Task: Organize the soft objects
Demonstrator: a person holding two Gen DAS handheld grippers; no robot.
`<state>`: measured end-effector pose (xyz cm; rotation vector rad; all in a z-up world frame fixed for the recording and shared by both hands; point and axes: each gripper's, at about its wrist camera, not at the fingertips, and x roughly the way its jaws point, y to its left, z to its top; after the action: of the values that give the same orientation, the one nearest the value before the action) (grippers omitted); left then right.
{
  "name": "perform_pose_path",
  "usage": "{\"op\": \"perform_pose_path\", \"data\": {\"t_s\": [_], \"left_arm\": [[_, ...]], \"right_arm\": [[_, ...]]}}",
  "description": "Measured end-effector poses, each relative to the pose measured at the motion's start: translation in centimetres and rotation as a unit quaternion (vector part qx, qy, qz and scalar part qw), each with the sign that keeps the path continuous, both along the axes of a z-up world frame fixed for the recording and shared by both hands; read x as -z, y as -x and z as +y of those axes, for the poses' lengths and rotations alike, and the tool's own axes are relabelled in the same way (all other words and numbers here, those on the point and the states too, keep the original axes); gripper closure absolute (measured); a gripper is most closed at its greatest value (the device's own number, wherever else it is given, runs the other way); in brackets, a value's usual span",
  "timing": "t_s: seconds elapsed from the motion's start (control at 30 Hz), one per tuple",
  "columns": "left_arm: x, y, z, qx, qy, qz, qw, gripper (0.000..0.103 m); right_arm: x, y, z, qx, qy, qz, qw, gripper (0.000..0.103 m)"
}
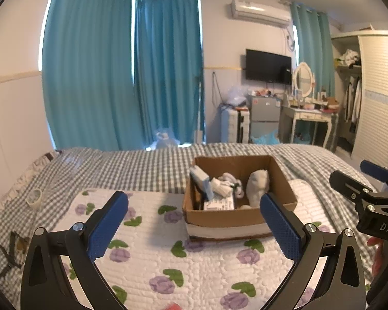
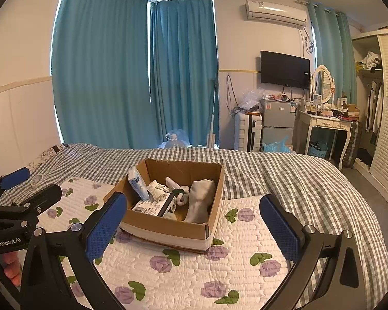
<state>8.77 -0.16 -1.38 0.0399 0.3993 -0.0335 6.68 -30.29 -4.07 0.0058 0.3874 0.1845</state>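
An open cardboard box (image 1: 282,178) (image 2: 168,228) sits on a white quilted mat with purple flowers (image 1: 147,248) (image 2: 235,255) on the bed. Inside it are a light blue tissue pack (image 1: 201,182) (image 2: 137,183), rolled white socks (image 1: 229,183) (image 2: 157,188), a grey cloth bundle (image 1: 257,184) (image 2: 200,200) and a labelled flat box (image 2: 152,208). My left gripper (image 1: 194,228) is open and empty in front of the box. My right gripper (image 2: 194,228) is open and empty, also short of the box. Each gripper shows at the edge of the other's view.
A grey checked bedspread (image 1: 147,168) covers the bed. A roll of tape (image 1: 34,196) (image 2: 36,178) lies at its left. Teal curtains, a suitcase (image 2: 247,130), a small fridge, a dressing table (image 2: 323,124) and a wardrobe stand beyond the bed.
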Motion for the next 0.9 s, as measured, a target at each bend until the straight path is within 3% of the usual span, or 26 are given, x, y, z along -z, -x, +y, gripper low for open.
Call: {"op": "perform_pose_path", "data": {"t_s": [0.9], "left_arm": [[0.29, -0.13, 0.23, -0.005, 0.000, 0.007, 1.0000, 0.000]], "right_arm": [[0.10, 0.03, -0.02, 0.001, -0.003, 0.002, 1.000, 0.000]]}}
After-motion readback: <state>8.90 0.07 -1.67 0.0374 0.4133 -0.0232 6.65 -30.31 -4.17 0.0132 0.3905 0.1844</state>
